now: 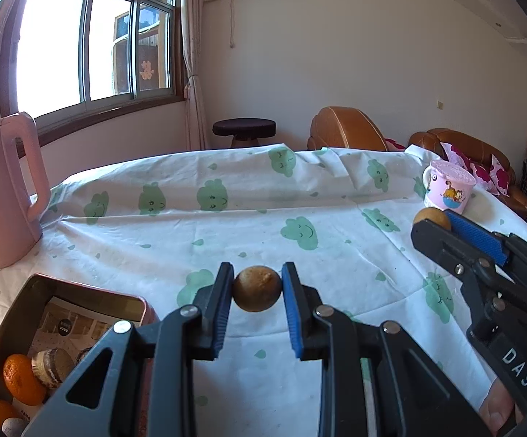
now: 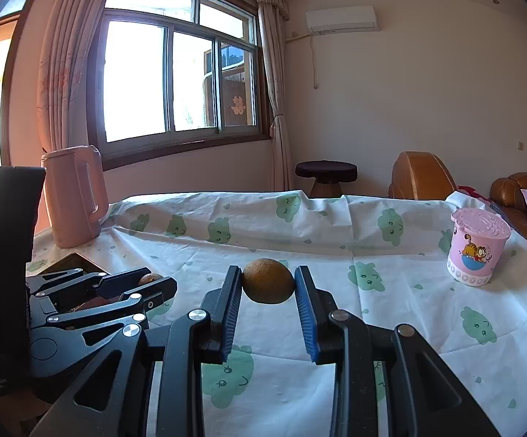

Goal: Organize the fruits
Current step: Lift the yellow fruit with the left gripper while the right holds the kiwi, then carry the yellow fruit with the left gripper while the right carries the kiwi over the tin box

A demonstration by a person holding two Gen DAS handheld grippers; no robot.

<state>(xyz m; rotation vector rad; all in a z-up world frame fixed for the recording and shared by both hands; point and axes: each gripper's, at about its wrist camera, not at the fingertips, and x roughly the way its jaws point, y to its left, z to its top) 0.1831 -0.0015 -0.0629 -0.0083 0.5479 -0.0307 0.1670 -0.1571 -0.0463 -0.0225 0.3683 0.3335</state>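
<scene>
My left gripper is shut on a small brown round fruit, held above the cloth-covered table just right of a pink metal tin. The tin holds oranges and a brown round item. My right gripper is shut on a second brown round fruit above the table's middle. The right gripper also shows at the right of the left wrist view, with its fruit. The left gripper shows at the left of the right wrist view.
A pink kettle stands at the table's far left. A pink cartoon cup stands at the far right. The white tablecloth with green clouds is wrinkled along the back. A stool and brown sofas are behind.
</scene>
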